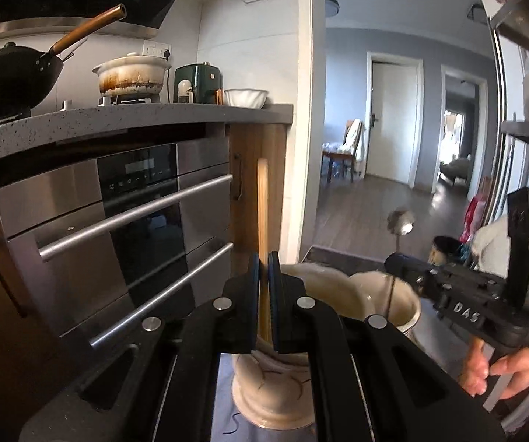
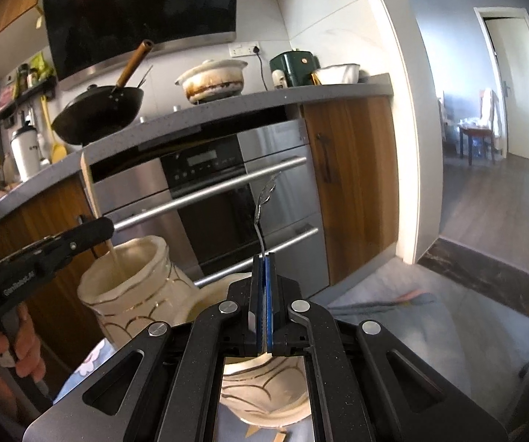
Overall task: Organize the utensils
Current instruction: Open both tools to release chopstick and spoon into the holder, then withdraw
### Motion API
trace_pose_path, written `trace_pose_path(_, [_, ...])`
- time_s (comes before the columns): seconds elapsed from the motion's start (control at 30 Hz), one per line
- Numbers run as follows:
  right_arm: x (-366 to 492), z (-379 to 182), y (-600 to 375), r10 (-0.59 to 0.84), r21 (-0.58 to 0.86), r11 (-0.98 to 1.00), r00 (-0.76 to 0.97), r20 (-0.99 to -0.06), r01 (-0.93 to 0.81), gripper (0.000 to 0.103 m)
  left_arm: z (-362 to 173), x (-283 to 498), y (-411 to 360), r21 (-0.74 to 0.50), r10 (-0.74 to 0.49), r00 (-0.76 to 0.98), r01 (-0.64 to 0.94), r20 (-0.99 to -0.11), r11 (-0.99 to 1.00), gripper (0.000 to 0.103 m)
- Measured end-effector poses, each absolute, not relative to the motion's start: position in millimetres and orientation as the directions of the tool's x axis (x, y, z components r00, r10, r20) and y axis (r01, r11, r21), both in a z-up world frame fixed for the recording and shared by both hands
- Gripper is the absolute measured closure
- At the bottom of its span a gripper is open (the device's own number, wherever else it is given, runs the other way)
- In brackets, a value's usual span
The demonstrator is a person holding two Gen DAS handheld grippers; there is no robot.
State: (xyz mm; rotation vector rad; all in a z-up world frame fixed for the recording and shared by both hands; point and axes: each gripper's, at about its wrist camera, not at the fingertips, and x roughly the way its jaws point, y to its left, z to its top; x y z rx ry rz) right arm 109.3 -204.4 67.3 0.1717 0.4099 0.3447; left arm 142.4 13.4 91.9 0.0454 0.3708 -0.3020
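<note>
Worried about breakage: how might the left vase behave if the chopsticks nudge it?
The vase looks ceramic and glossy, so probably heavy, brittle and slippery. It is tall on a narrower foot, so it may tip if the chopsticks, held by the left gripper, lever against its rim.

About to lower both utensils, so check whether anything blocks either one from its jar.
Nothing visible does. The left gripper holds the wooden utensil with its lower end already inside the left jar. The right gripper holds the metal spoon directly above the right jar, whose mouth looks open.
</note>
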Motion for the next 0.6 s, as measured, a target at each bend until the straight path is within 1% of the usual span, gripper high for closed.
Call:
trace_pose_path(0.17, [108.7,68.4,-205.2,0.344,0.228,0.934,0.862,-0.372,-0.274,0.101,92.5,142.5,17.1,-0.024,-0.282,0.885,0.295,-0.369,0.955,0.096])
trace_pose_path(0.2, [108.5,68.3,-205.9,0.343,0.231,0.934,0.861,-0.375,-0.271,0.101,93.1,142.6,17.9,-0.025,-0.282,0.884,0.294,-0.372,0.956,0.095])
trace_pose_path(0.27, [108.8,68.6,-207.2,0.342,0.238,0.934,0.859,-0.381,-0.266,0.101,94.4,141.8,19.1,-0.023,-0.277,0.886,0.289,-0.372,0.957,0.084])
trace_pose_path(0.3, [109.0,68.7,-207.6,0.342,0.239,0.934,0.859,-0.382,-0.265,0.101,95.3,141.1,19.8,-0.024,-0.274,0.888,0.286,-0.369,0.958,0.073])
trace_pose_path(0.33, [108.6,69.3,-208.2,0.339,0.239,0.935,0.860,-0.381,-0.263,0.100,96.2,140.1,20.6,-0.026,-0.274,0.889,0.285,-0.367,0.958,0.066])
trace_pose_path(0.37, [108.2,70.2,-209.0,0.340,0.241,0.934,0.861,-0.379,-0.262,0.094,97.5,139.5,22.3,-0.027,-0.271,0.891,0.281,-0.364,0.959,0.063])
trace_pose_path(0.4, [107.1,71.2,-209.0,0.343,0.244,0.933,0.861,-0.376,-0.265,0.085,98.4,138.5,23.2,-0.026,-0.267,0.893,0.277,-0.362,0.961,0.057])
trace_pose_path(0.43, [104.6,72.6,-210.0,0.345,0.245,0.932,0.862,-0.371,-0.268,0.081,99.2,137.4,24.3,-0.024,-0.262,0.895,0.272,-0.361,0.962,0.046])
trace_pose_path(0.47, [102.5,73.6,-210.5,0.346,0.244,0.932,0.864,-0.366,-0.269,0.072,100.3,135.4,26.2,-0.023,-0.252,0.900,0.261,-0.356,0.965,0.039])
trace_pose_path(0.5, [100.6,74.4,-211.1,0.346,0.243,0.932,0.865,-0.362,-0.271,0.069,101.5,132.6,27.9,-0.024,-0.249,0.904,0.257,-0.348,0.966,0.027])
trace_pose_path(0.53, [97.2,76.4,-211.6,0.343,0.237,0.933,0.868,-0.359,-0.270,0.067,102.8,129.2,29.3,-0.025,-0.248,0.908,0.255,-0.338,0.967,0.021])
trace_pose_path(0.57, [93.6,78.3,-213.2,0.340,0.233,0.934,0.871,-0.355,-0.270,0.063,104.6,125.0,31.0,-0.021,-0.240,0.914,0.247,-0.328,0.969,0.018])
trace_pose_path(0.6, [91.2,79.0,-214.0,0.338,0.230,0.935,0.872,-0.353,-0.270,0.058,105.5,121.5,32.6,-0.017,-0.232,0.918,0.239,-0.320,0.971,0.010])
